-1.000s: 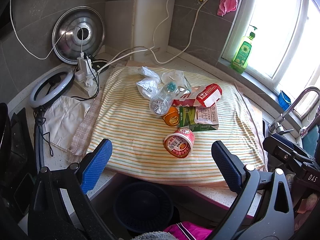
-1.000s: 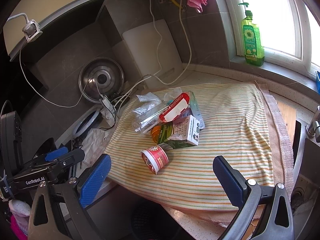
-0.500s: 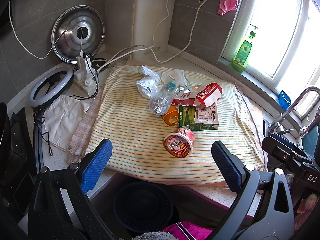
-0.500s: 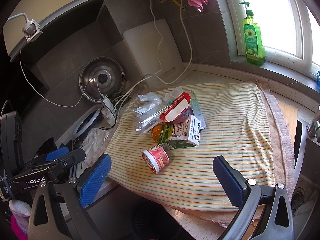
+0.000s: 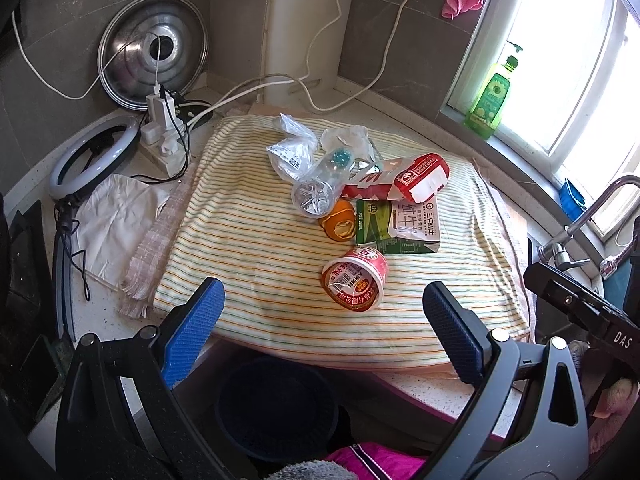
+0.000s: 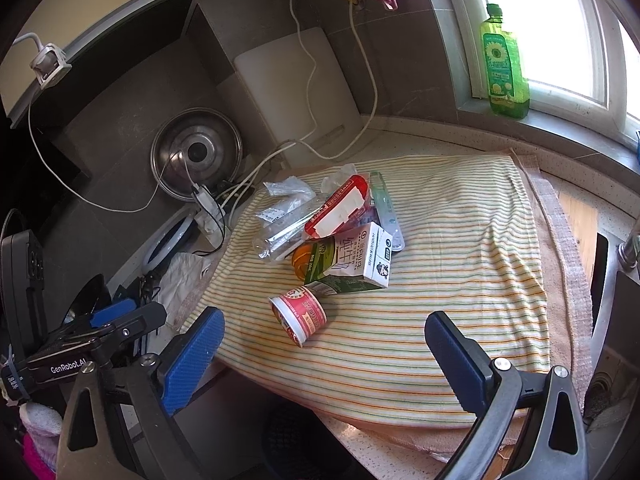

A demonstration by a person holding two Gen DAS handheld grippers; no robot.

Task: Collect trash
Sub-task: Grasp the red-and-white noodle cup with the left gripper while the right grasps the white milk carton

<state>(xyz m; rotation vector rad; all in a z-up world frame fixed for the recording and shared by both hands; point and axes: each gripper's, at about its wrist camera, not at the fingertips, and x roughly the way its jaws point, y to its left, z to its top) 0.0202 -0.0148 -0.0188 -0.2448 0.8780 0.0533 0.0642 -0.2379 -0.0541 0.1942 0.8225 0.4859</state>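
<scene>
Trash lies heaped mid-way on the striped cloth (image 5: 248, 248): milk carton (image 5: 404, 226), red wrapper (image 5: 404, 178), clear bottle (image 5: 320, 190), with the red cup (image 5: 354, 278) on its side nearest me. My left gripper (image 5: 322, 334) and right gripper (image 6: 324, 354) hang wide open, holding nothing, over the counter's near edge. Only my left view shows the dark bin (image 5: 280, 404) below clearly.

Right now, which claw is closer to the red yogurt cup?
Hard to call, perhaps left. The left claw and right claw both hang open just short of the red yogurt cup, neither touching it.
</scene>
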